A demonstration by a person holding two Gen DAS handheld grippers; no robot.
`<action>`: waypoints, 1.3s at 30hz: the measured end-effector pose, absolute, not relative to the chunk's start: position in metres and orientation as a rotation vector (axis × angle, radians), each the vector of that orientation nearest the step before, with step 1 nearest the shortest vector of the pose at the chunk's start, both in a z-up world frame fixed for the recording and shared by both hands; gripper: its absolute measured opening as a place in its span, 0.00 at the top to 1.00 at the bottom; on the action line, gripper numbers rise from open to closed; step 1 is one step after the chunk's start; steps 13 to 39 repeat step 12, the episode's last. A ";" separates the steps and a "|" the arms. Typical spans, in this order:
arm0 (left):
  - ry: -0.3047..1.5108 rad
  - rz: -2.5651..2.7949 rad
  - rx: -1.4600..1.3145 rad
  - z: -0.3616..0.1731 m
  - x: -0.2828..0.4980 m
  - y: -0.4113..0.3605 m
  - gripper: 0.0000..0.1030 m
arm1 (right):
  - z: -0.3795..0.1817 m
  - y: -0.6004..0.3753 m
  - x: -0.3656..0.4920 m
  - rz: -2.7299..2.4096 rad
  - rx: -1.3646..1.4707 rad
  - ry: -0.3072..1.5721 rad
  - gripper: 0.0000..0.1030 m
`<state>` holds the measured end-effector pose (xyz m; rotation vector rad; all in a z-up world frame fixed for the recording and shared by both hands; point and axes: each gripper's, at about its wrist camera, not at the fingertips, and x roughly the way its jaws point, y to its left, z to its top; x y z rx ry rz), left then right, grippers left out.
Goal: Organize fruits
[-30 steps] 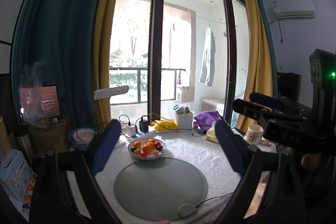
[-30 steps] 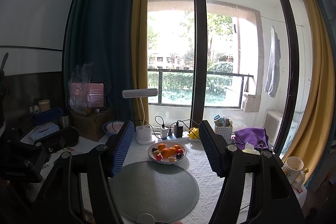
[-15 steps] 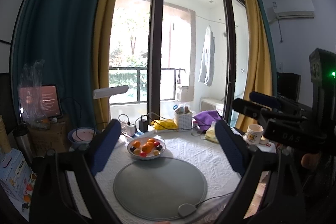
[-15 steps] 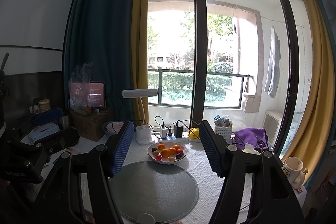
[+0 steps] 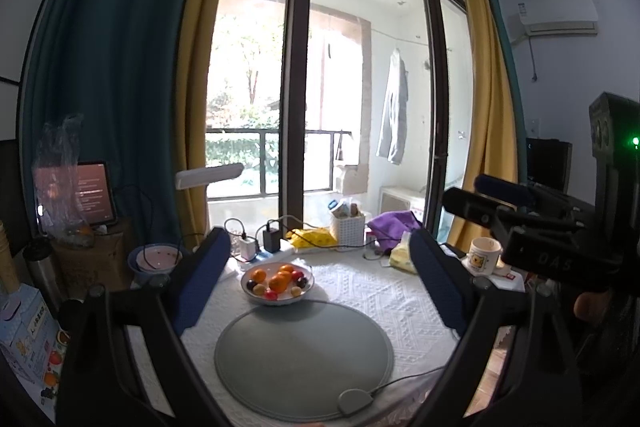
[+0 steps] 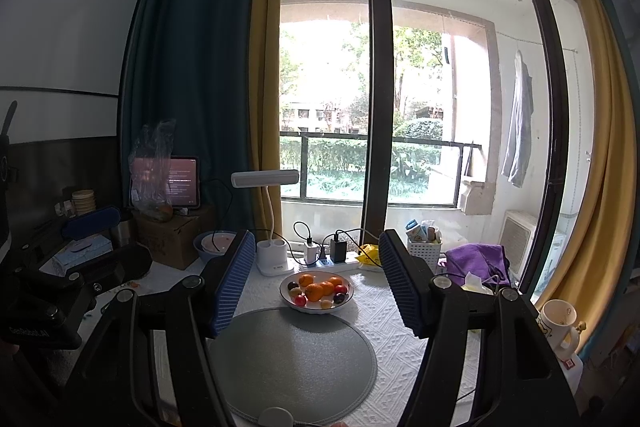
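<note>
A white bowl (image 5: 279, 302) (image 6: 316, 310) stands on the white tablecloth just behind a round grey mat (image 5: 304, 355) (image 6: 292, 359). It holds oranges (image 5: 280, 282) (image 6: 315, 291), dark plums, red cherry tomatoes and pale yellow fruits. My left gripper (image 5: 318, 243) hovers short of the mat, open, with nothing between its blue pads. My right gripper (image 6: 318, 241) is likewise open and empty, aimed at the bowl from the near side. Each gripper shows at the edge of the other's view: the right gripper (image 5: 466, 195) and the left gripper (image 6: 132, 239).
Behind the bowl are a white desk lamp (image 6: 272, 259), a power strip with chargers (image 6: 328, 259), a white basket (image 5: 347, 227) and a purple cloth (image 6: 476, 259). A mug (image 5: 484, 255) sits at the right edge. At the left are a tablet (image 6: 182, 183), a cardboard box and a pink bowl (image 5: 156, 259).
</note>
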<state>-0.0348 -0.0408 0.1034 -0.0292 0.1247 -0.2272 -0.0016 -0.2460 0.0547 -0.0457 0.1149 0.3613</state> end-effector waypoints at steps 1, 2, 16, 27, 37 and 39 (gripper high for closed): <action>0.125 -0.228 -0.030 0.103 -0.034 -0.041 0.11 | 0.055 -0.246 -0.002 0.361 -0.046 0.115 0.34; 0.126 -0.228 -0.030 0.103 -0.035 -0.041 0.11 | 0.055 -0.246 -0.002 0.361 -0.046 0.115 0.34; 0.131 -0.239 -0.014 0.103 -0.033 -0.045 0.11 | 0.055 -0.246 -0.002 0.362 -0.046 0.120 0.34; 0.131 -0.239 -0.014 0.103 -0.033 -0.045 0.11 | 0.055 -0.246 -0.002 0.362 -0.046 0.120 0.34; 0.131 -0.239 -0.014 0.103 -0.033 -0.045 0.11 | 0.055 -0.246 -0.002 0.362 -0.046 0.120 0.34; 0.131 -0.239 -0.014 0.103 -0.033 -0.045 0.11 | 0.055 -0.246 -0.002 0.362 -0.046 0.120 0.34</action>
